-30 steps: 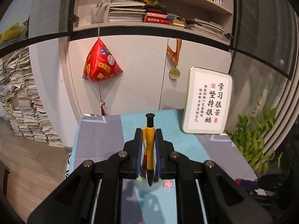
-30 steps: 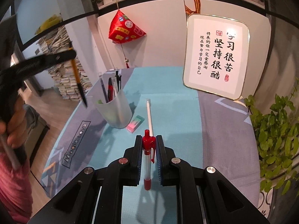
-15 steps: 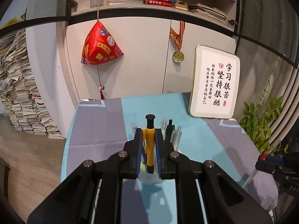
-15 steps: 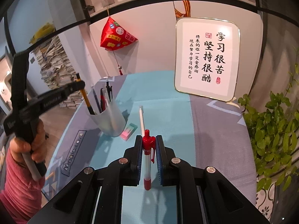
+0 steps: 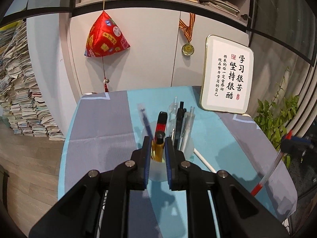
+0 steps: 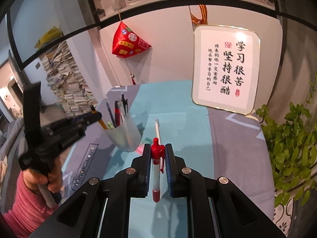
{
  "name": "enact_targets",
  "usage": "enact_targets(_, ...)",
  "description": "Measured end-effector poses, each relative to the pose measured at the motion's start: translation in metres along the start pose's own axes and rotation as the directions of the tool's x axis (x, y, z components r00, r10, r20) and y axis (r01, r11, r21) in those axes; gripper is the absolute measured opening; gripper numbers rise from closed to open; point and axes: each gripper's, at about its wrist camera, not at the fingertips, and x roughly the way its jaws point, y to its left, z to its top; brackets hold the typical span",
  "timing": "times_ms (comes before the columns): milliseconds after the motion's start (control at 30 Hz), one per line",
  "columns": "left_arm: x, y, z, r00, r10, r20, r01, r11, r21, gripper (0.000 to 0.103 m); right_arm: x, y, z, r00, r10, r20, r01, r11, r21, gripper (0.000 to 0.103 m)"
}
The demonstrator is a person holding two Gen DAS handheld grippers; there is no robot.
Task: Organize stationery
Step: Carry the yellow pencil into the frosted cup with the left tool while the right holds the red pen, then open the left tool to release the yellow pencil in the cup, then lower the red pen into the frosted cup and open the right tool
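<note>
My left gripper [image 5: 157, 145] is shut on a yellow pen [image 5: 158, 148] whose lower end sits inside the translucent pen cup [image 5: 156, 170]. The cup [image 6: 123, 136] holds several pens. In the right wrist view the left gripper [image 6: 95, 117] reaches the cup rim from the left. My right gripper [image 6: 157, 154] is shut on a red-capped clear pen [image 6: 156, 170], held upright above the table, to the right of the cup. That pen also shows in the left wrist view [image 5: 267, 176]. A white pen [image 6: 157, 129] and a pink-green eraser [image 6: 143, 147] lie on the cloth beside the cup.
A framed calligraphy sign [image 6: 225, 69] leans at the back right of the table. A green plant [image 6: 293, 138] stands off the right edge. A red hanging ornament [image 5: 106, 37] and a medal [image 5: 187, 48] hang on the cabinet behind. Book stacks [image 5: 17, 91] stand at left.
My left gripper has come down over the cup, and the yellow pen's lower end has gone into it. My right gripper has kept its pen and shifted only slightly.
</note>
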Motion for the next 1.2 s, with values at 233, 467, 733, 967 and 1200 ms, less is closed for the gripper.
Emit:
enact_targets(233, -0.022, 0.011, -0.012, 0.999, 0.021, 0.042, -0.020, 1.000, -0.024, 0.032, -0.004, 0.024, 0.025, 0.998, 0.024, 0.050, -0.023, 0.999, -0.032, 0.015)
enact_targets(467, -0.045, 0.025, -0.034, 0.998, 0.029, 0.058, -0.026, 0.999, -0.047, 0.040, -0.001, 0.060, 0.057, 0.992, 0.039, 0.116, -0.030, 0.996, -0.087, 0.015)
enact_targets(733, -0.055, 0.040, -0.045, 0.997, 0.038, 0.059, -0.033, 0.996, -0.083, 0.041, 0.019, 0.094, 0.078, 0.985, 0.016, 0.170, 0.007, 0.991, -0.134, 0.015)
enact_targets(967, -0.058, 0.043, -0.051, 0.997, 0.049, 0.060, -0.044, 0.996, -0.081, 0.044, 0.038, 0.106, 0.082, 0.984, -0.009, 0.177, 0.036, 0.988, -0.152, 0.015)
enact_targets(1200, -0.056, 0.047, -0.055, 0.998, 0.041, 0.053, -0.037, 0.996, -0.084, 0.045, 0.049, 0.111, 0.087, 0.983, -0.024, 0.183, 0.052, 0.987, -0.151, 0.015)
